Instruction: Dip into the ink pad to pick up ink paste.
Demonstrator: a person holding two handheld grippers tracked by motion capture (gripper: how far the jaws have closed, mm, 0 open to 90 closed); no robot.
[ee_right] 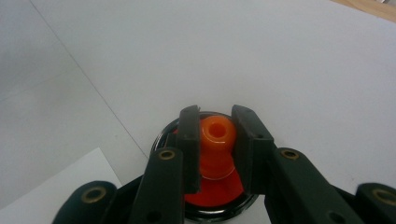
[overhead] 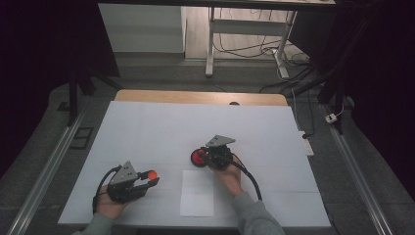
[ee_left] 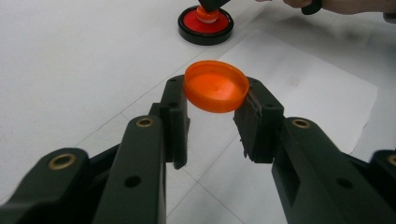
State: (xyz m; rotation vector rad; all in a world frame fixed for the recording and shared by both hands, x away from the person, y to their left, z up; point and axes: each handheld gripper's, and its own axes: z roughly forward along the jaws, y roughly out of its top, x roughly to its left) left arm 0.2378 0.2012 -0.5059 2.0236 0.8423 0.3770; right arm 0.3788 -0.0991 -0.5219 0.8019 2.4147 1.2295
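My left gripper [overhead: 149,177] [ee_left: 212,119] is shut on an orange cap [ee_left: 216,86] [overhead: 151,174], held hollow side up just above the table's front left. My right gripper [overhead: 208,155] [ee_right: 215,144] is shut on the orange neck [ee_right: 217,135] of a red container [overhead: 198,157] [ee_left: 205,24] with a black rim. That container stands on the white table cover near the middle. The right gripper's jaws flank the neck on both sides, and its open hole faces up.
A white sheet of paper [overhead: 197,192] [ee_left: 303,84] lies flat at the front centre between the two hands. The white cover [overhead: 161,127] spreads over a wooden table [overhead: 195,96]. Beyond it stand a desk frame [overhead: 244,34] and floor cables [overhead: 293,63].
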